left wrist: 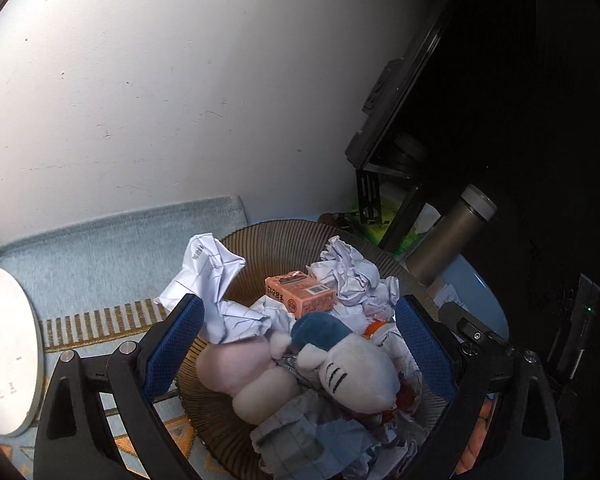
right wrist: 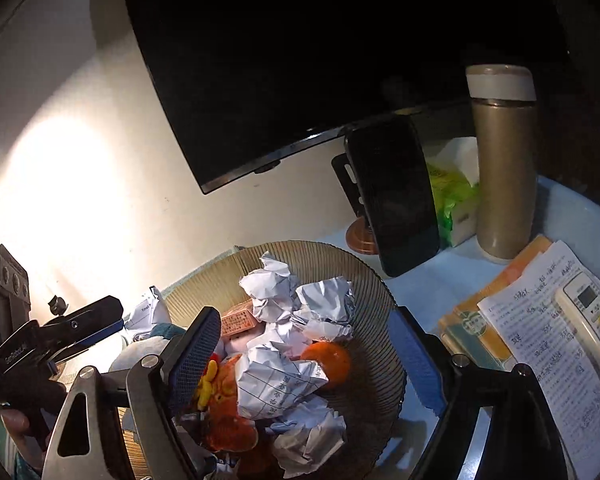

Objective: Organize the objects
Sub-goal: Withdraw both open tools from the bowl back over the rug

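A: What's in the bowl (right wrist: 380,292)?

B: Crumpled paper (right wrist: 324,308), mostly. Among it a small pink box (left wrist: 300,294), an orange (right wrist: 328,360), an orange plush (right wrist: 228,408) and a white plush (left wrist: 352,372) with a pink one (left wrist: 236,364) beside it. The bowl itself is ribbed, brownish glass, and it stands on the table (right wrist: 452,276).

A: And the tongs?

B: Both pairs hang over the bowl with jaws wide. The left tongs (left wrist: 300,344) straddle the white and pink plush, pads clear of them. The right tongs (right wrist: 308,360) have paper and the orange between the fingers, but nothing is gripped (one blue pad sits just beside the orange plush; I can't tell if it touches).

A: Around the bowl?

B: Behind it a phone (right wrist: 396,200) leans on a stand, next to a gold flask (right wrist: 504,160) and a green tissue pack (right wrist: 456,196). A monitor (right wrist: 300,60) hangs above. To the right, papers (right wrist: 548,344) with a remote (right wrist: 592,320) on top. On the left, a white lamp base (left wrist: 8,352) rests on a blue mat (left wrist: 112,244).
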`<move>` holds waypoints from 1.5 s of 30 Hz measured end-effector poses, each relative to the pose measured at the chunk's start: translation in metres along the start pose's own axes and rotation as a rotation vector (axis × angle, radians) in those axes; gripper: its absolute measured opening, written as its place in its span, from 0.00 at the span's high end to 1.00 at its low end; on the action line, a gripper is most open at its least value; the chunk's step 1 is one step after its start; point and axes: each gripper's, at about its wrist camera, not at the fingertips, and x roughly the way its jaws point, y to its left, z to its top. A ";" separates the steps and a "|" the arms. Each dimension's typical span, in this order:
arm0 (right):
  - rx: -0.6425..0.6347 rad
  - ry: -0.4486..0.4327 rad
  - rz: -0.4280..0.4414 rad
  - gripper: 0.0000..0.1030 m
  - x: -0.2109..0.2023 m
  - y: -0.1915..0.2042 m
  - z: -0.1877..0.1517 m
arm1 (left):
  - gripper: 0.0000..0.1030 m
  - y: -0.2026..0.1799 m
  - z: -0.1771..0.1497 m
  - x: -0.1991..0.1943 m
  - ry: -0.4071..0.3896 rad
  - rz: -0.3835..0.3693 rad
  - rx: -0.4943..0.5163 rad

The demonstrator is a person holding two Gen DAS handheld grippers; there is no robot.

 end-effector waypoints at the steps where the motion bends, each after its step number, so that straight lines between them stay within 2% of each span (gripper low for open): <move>1: 0.015 0.004 -0.001 0.18 0.001 -0.002 -0.001 | 0.06 -0.004 0.000 0.005 0.020 -0.028 0.013; 3: 0.029 -0.004 0.009 0.18 0.000 -0.003 -0.002 | 0.06 -0.009 -0.002 0.018 0.057 -0.035 0.024; 5: 0.007 -0.037 -0.021 0.18 -0.006 0.001 -0.003 | 0.06 -0.008 -0.005 0.030 0.080 -0.036 0.016; 9: -0.065 -0.119 -0.069 0.17 -0.020 0.013 -0.004 | 0.06 -0.014 -0.008 0.017 0.037 -0.060 0.021; 11: -0.095 -0.136 -0.087 0.16 -0.022 0.018 -0.006 | 0.06 -0.025 -0.012 -0.002 -0.005 0.016 0.081; 13: -0.124 -0.138 -0.089 0.16 -0.023 0.024 -0.008 | 0.06 -0.037 -0.020 -0.024 -0.053 0.153 0.151; 16: -0.190 -0.161 -0.096 0.16 -0.028 0.037 -0.015 | 0.06 -0.042 -0.039 -0.057 -0.098 0.295 0.188; 19: -0.285 -0.226 -0.108 0.16 -0.041 0.059 -0.025 | 0.06 -0.038 -0.057 -0.091 -0.131 0.379 0.167; 23: -0.375 -0.230 -0.050 0.16 -0.060 0.097 -0.038 | 0.06 -0.029 -0.075 -0.132 -0.159 0.455 0.137; 28: -0.449 -0.131 0.084 0.12 -0.078 0.153 -0.063 | 0.06 -0.016 -0.097 -0.175 -0.189 0.535 0.096; 32: -0.444 -0.022 0.129 0.12 -0.072 0.180 -0.082 | 0.06 0.004 -0.121 -0.205 -0.199 0.613 0.044; 34: -0.453 -0.002 0.137 0.12 -0.070 0.190 -0.094 | 0.06 0.018 -0.135 -0.216 -0.185 0.658 0.010; 37: -0.496 0.091 0.156 0.12 -0.060 0.208 -0.118 | 0.06 0.043 -0.156 -0.228 -0.160 0.736 -0.063; 39: -0.531 0.151 0.134 0.12 -0.051 0.219 -0.136 | 0.06 0.059 -0.169 -0.231 -0.144 0.776 -0.118; 43: -0.569 0.297 0.116 0.12 -0.023 0.232 -0.175 | 0.06 0.077 -0.190 -0.224 -0.080 0.806 -0.178; 45: -0.581 0.343 0.102 0.12 -0.013 0.234 -0.191 | 0.06 0.085 -0.197 -0.221 -0.060 0.826 -0.189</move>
